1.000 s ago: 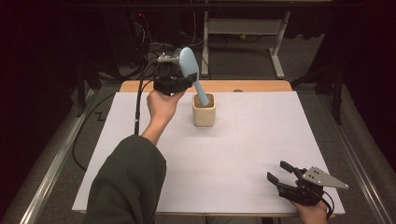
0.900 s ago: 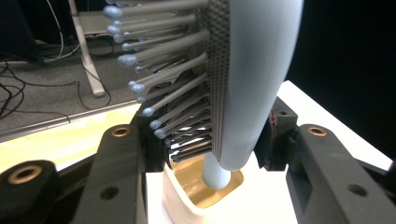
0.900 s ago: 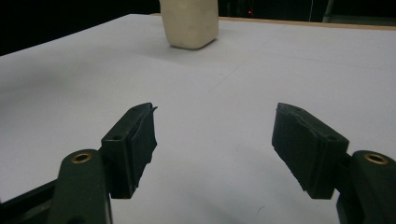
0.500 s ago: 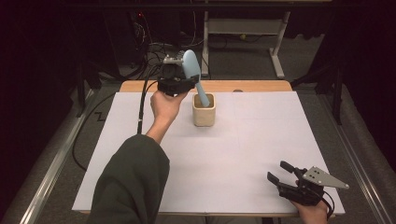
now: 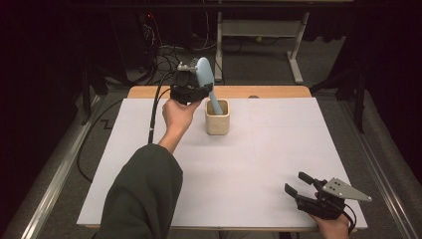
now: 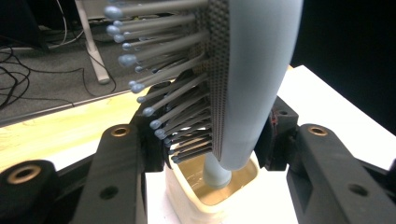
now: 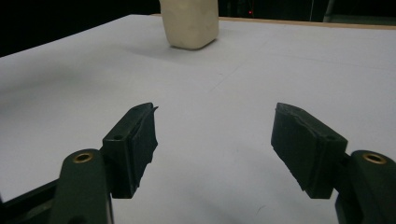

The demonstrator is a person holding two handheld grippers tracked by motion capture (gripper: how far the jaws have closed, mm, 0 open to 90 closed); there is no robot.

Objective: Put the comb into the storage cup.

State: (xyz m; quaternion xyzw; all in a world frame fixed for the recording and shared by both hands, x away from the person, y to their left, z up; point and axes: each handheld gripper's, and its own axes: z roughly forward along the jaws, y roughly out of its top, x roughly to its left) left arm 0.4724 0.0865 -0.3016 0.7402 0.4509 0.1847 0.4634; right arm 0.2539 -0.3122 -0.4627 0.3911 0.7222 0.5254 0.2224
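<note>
High view: above the near edge, facing forward and down over the table (image 5: 278,164).
Left gripper view: very close on the brush (image 6: 252,84).
Right gripper view: low, along the table.
Shared by all 3: the cup (image 5: 217,117) (image 6: 196,196) (image 7: 189,23).

Wore a dark olive-green long sleeve (image 5: 144,194) on the left arm, loose and creased at the elbow. Carried two matte black grippers, the left gripper (image 5: 191,89) trailing a thick black cable (image 5: 155,112), the right gripper (image 5: 304,188) topped by a grey three-cornered plate (image 5: 343,189) dotted with small holes. Showed blocky black jaws with ribbed inner pads (image 7: 299,144) and round brass-coloured bushings (image 7: 83,157) at the pivots, plus small dark screw holes (image 6: 108,192) lower down.
</note>
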